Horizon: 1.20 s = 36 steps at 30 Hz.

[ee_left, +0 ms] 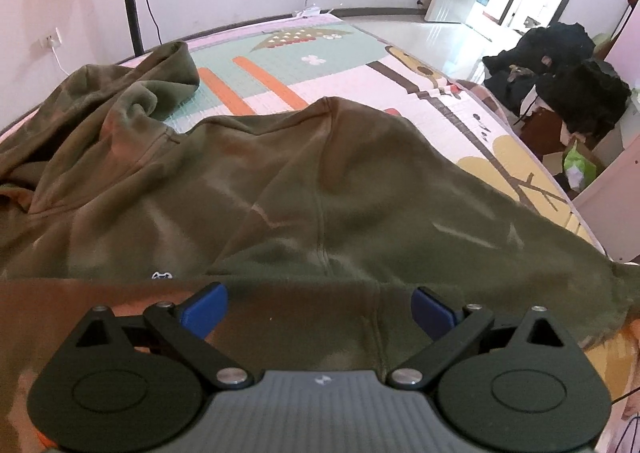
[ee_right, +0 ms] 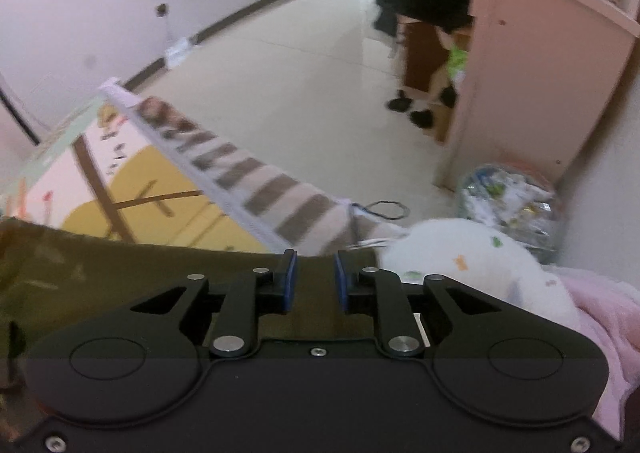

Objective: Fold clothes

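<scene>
- Hoodie (ee_left: 248, 193) — olive, spread on patterned mat (ee_left: 340, 53), long axis running away from left gripper (ee_left: 320, 311), hood far-left
- Left gripper — wide open, empty, over near hem
- Right gripper (ee_right: 311, 283) — slightly parted, nothing pinched, at the hoodie's right edge

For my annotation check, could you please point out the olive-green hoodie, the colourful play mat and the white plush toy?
olive-green hoodie (ee_left: 280, 181), left wrist view, on its chest panel.
colourful play mat (ee_left: 352, 53), left wrist view, bare teal patch.
white plush toy (ee_right: 460, 253), right wrist view, on its rounded top.

No readable text anywhere; only a tiny white logo (ee_left: 161, 275) on the green hoodie (ee_left: 280, 189), too small to make out.
</scene>
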Available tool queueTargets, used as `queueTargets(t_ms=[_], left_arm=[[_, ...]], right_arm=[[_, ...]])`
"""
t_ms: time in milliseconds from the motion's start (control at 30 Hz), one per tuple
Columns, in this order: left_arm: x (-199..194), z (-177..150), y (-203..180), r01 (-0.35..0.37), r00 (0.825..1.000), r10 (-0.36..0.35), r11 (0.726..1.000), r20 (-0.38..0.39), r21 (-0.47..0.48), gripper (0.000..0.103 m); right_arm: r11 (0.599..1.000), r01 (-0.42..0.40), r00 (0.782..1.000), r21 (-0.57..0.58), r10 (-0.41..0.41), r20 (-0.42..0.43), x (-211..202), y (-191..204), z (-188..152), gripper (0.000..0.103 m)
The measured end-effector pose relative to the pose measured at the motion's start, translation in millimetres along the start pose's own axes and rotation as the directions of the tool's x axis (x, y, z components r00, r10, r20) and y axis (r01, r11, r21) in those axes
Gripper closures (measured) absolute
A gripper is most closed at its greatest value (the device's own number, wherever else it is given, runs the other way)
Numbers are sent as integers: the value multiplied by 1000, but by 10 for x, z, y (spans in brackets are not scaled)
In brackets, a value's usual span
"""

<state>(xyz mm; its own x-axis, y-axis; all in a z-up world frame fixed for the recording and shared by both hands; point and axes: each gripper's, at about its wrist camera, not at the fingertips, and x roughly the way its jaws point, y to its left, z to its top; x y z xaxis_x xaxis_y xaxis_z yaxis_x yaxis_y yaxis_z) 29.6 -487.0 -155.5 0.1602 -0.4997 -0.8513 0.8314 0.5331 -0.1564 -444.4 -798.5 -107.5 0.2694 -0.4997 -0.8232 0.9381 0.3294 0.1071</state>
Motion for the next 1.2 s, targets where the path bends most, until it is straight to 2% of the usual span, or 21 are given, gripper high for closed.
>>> queueTargets(t_ms=[267,367,500,600,733,900,1000,1133,1200], left_arm=[[-264,-155,145,-13,1000,13,1000,5,18,3],[-361,-224,240,-18,1000,18,1000,1,19,3],[-462,-333,311,-14,1000,14,999,-4,43,3],[-517,-449,301,-7,1000,8,997,-2,82,3],[-578,-646,242,41,999,-45,988,26,148,3],[-558,-827,112,39,998,-50,972,43,233,3],[-524,-908,42,17,998,-31,962,47,271,3],[-504,-966,66,-1,998,-16,963,59,268,3],[-512,-984,114,-15,998,-2,966,66,257,3]], right_arm=[[987,-143,988,-74,139,-59,-22,616,-83,85],[972,-201,979,-121,194,-65,-60,917,-137,76],[944,-285,957,-169,272,-98,-80,1323,-204,75],[915,-356,933,-191,334,-137,-74,1621,-285,75],[869,-444,892,-221,404,-201,-35,2042,-471,73],[809,-543,831,-227,477,-286,98,2534,-697,72],[784,-581,802,-218,505,-319,184,2783,-797,69],[765,-611,774,-205,521,-360,296,3038,-911,68],[766,-607,775,-212,510,-373,339,3139,-970,67]])
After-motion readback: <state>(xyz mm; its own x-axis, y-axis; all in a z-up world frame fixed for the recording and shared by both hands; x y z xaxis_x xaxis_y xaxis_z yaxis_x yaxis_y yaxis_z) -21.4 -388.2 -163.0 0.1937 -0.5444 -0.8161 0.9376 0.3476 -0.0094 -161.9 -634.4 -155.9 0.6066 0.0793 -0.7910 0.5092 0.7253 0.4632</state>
